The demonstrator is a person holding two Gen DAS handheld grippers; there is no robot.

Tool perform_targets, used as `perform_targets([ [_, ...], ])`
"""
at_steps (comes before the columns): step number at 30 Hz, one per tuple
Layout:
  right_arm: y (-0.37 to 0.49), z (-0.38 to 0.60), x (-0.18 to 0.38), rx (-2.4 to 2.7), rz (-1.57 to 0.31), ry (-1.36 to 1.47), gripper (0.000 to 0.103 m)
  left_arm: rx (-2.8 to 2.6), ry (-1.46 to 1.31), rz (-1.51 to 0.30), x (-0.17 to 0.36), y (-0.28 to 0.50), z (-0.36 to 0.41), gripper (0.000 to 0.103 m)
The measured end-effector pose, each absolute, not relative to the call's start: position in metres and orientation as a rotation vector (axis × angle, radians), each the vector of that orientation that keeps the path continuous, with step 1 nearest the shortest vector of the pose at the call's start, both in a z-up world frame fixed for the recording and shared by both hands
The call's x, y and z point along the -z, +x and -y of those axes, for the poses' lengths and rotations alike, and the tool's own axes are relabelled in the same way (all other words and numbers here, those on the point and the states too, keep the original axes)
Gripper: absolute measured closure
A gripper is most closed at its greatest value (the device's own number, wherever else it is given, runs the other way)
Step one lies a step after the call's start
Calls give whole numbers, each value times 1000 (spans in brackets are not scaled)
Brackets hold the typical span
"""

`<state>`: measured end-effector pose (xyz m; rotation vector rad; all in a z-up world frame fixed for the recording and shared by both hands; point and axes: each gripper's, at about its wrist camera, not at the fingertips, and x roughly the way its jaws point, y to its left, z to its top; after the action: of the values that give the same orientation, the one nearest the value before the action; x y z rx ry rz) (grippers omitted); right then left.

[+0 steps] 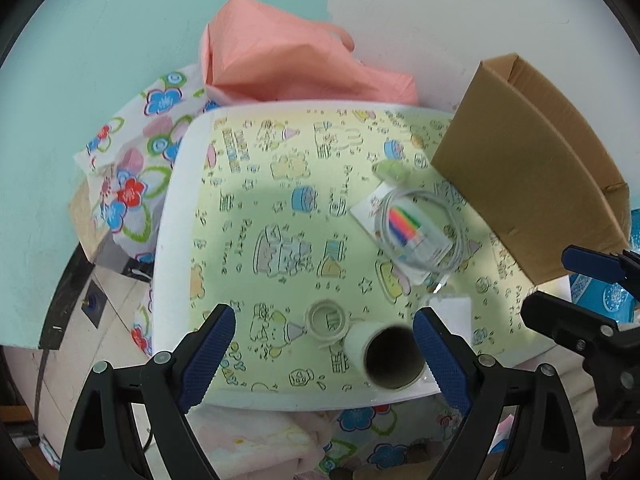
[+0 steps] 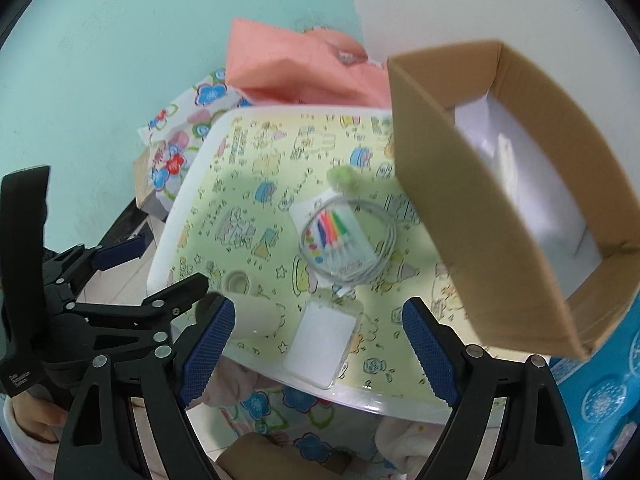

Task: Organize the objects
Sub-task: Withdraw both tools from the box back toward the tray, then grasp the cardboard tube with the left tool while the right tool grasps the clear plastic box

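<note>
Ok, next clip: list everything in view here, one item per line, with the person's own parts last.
table: one, white rim, yellow-green cartoon print top
cardboard box: one, brown, open, far right of table
candle pack: one, white card with coloured candles, mid table
cable: one, white, coiled over candle pack
cup: one, white, on its side, near edge
small lid: one, pale, beside cup
flat white pack: one, near edge
green object: one, blurred, beyond candles
pink bag: one, behind table
floral cloth: one, left of table
left gripper: fingers open
right gripper: fingers open
</note>
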<state>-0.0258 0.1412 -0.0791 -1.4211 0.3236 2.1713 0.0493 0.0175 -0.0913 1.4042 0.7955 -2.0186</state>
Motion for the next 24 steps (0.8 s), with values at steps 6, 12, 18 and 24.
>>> perform_targets([
  [6, -25, -144, 103, -2104, -355, -1419, 15, 2019, 1428, -797, 107, 56, -23, 11],
  [12, -20, -147, 118, -2039, -388, -1424, 15, 2049, 1433, -790, 109, 51, -30, 12],
  [18, -13, -152, 120, -2000, -440, -1397, 15, 2055, 1448, -758, 109, 47, -35, 12],
  [24, -8, -156, 120, -1963, -475, -1371, 15, 2069, 1452, -750, 106, 46, -39, 12],
])
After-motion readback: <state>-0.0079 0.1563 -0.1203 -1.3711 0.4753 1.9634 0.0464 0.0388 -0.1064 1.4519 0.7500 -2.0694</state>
